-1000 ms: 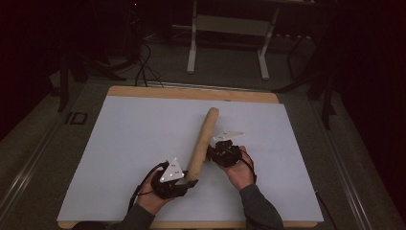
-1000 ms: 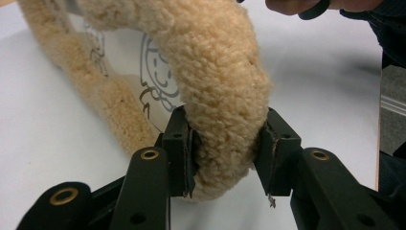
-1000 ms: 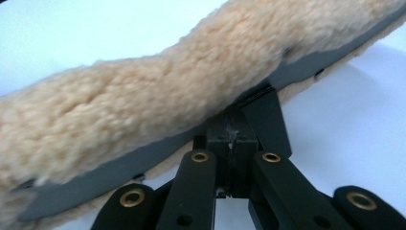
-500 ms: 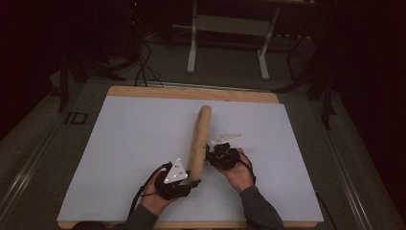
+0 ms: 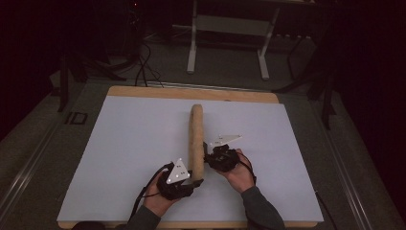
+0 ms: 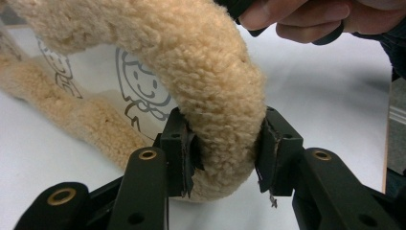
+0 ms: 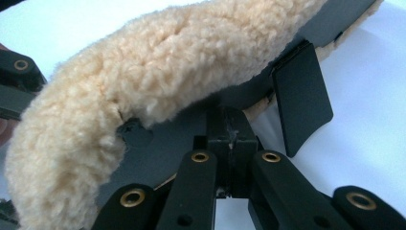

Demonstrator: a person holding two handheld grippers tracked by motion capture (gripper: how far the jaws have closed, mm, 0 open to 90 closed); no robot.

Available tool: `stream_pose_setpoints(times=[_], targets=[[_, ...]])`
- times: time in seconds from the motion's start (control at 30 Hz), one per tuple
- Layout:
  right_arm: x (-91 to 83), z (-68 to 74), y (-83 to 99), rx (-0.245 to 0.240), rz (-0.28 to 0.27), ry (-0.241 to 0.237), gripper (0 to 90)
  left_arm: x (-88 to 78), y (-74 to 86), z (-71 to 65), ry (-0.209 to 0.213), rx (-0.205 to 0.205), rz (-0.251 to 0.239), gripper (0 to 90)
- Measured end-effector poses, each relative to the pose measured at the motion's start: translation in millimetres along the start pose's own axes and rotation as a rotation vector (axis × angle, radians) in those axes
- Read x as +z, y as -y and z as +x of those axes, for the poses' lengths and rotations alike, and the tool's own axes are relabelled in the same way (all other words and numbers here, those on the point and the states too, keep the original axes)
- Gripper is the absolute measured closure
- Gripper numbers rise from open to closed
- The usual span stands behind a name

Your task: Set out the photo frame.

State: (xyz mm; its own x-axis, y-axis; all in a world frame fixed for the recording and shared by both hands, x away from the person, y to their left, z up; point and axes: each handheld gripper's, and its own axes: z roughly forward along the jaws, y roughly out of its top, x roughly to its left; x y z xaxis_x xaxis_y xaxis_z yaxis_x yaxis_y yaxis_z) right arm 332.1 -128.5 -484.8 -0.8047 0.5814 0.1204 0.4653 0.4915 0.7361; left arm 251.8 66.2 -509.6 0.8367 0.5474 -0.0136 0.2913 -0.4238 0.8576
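fleece strap cover (image 5: 196, 139): mid-bench (image 5: 119, 143), lengthwise | left hand-held gripper (image 6: 225, 158): pinching near end | right hand-held gripper (image 7: 231, 139): pressed on dark inner flap | progress: both grips set, opening or flattening apparently left

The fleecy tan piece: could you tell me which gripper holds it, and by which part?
Both: left gripper clamps the fleecy piece's near end; right gripper pinches its dark inner edge.

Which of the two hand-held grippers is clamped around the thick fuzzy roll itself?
The left hand-held gripper: its jaws squeeze the fleece roll at its near end. The right hand-held gripper pinches only the thin dark inner layer.
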Motion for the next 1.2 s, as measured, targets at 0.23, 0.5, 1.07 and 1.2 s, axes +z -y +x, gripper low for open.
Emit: stream_pose_setpoints(times=[0.23, 0.5, 1.07, 1.2], targets=[[-6.2, -0.8, -2.2, 0.013, 0.021, 0.048, 80.7, 2.3, 0.3, 1.2, 0.033, 0.0, 0.003, 58.3], [-21.9, -4.7, -8.6, 0.06, 0.006, 0.1, 63.3, -9.3, 0.7, 5.2, 0.054, -0.002, -0.007, 53.0], [-42.2, -11.7, -18.8, 0.183, -0.097, 0.109, 47.3, -42.1, 4.8, 31.7, -0.035, -0.06, -0.046, 52.2], [-40.5, -6.9, -23.3, 0.192, -0.114, 0.107, 45.2, -46.6, 6.1, 37.3, -0.056, -0.08, -0.05, 52.2]])
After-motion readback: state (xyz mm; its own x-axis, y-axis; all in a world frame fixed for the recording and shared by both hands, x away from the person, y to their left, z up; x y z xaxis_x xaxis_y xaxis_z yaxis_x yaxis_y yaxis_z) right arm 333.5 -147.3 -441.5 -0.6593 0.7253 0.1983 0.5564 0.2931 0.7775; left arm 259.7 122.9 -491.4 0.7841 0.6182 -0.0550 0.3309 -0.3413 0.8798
